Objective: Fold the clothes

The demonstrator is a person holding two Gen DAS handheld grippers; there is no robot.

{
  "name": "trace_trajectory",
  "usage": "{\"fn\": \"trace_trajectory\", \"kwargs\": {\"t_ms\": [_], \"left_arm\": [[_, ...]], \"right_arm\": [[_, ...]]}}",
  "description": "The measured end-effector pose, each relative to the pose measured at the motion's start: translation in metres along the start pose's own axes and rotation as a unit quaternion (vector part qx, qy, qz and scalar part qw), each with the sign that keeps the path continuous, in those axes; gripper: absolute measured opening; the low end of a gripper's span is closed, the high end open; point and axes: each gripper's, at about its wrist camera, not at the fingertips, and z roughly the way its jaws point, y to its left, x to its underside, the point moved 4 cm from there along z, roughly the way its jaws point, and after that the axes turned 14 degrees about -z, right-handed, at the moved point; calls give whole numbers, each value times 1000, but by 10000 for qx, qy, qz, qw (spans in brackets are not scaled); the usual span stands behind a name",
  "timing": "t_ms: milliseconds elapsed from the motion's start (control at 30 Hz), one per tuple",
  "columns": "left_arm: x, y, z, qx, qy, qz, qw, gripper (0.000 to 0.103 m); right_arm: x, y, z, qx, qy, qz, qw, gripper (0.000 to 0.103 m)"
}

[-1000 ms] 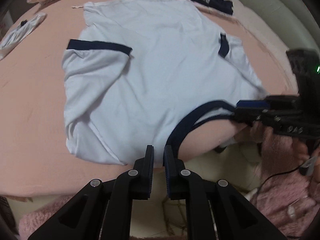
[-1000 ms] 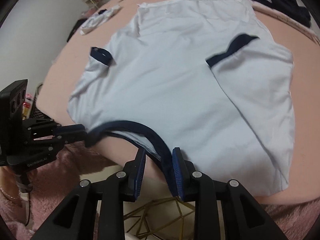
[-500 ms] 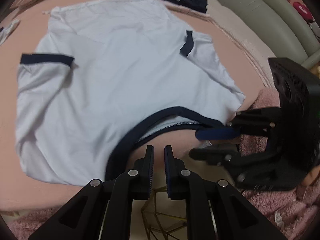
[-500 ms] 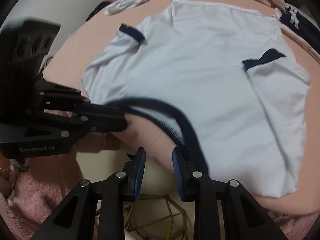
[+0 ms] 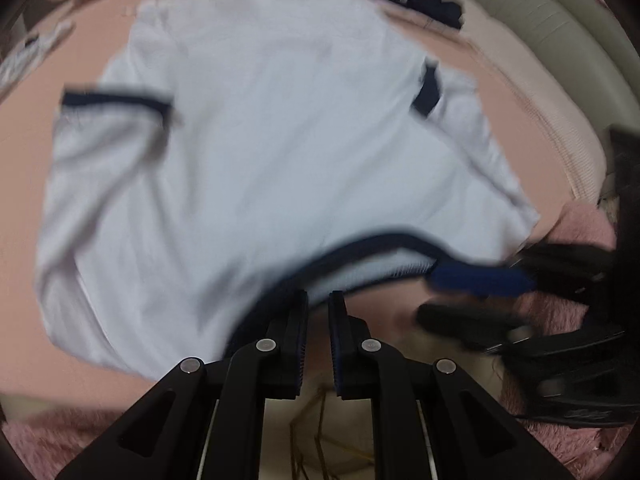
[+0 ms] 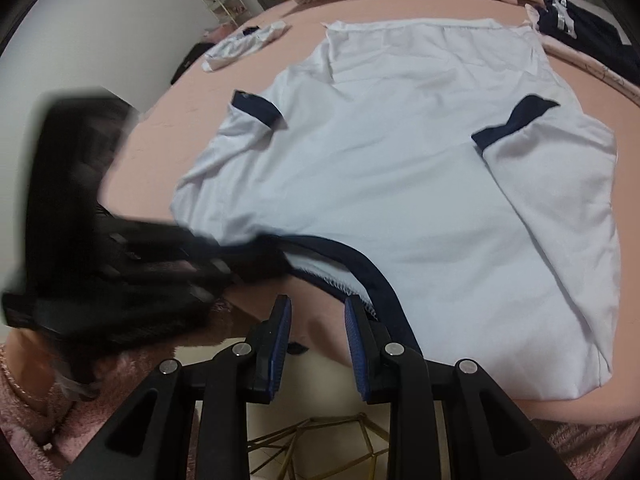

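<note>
A: Where's the shirt?

B: White T-shirt [image 6: 400, 184] lies spread flat on the pink bed [image 6: 600, 404], hem at the far side, navy collar [image 6: 360, 256] at the near edge facing me. Both sleeves are folded in over the body.

A: Left gripper [image 5: 318, 304]?

B: I've got it tipped steeply down at the near edge. Jaws nearly together, nothing pinched; the collar runs just beyond the tips.

A: Right gripper [image 6: 316, 312]?

B: Also angled down. Jaws partly apart, no cloth between the pads. The collar band passes beside the right-hand finger [image 6: 354, 320]; contact I can't tell. The left view is blurred.
</note>
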Motion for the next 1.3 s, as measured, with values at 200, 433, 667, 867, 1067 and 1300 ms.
{"fn": "trace_trajectory", "kwargs": {"t_ms": [200,433,667,867,1067,1300], "left_arm": [[2,11,-34,-2,-306,23,9995,9],[-59,70,-54,-538,-1233,-996,9859,9],[-111,130,-43,-279,-1427,-1706,9746,9],[-109,161,-34,225,-1309,-1831,9741,9],[-141,166,-32,459,-1124,-1774,9766,9],[-233,148,6,215,-931,-1255,9875,9]], "right_arm": [[-12,-12,-13,133,-151,158,9997,27],[-81,-2,0,-35,-289,-147,9995,30],[-143,3,67,7,-97,14,10000,35],[-165,7,114,183,59,-38,9998,26],[-157,-8,96,10,271,134,9995,23],[-191,-92,4,247,-259,599,9976,35]]}}
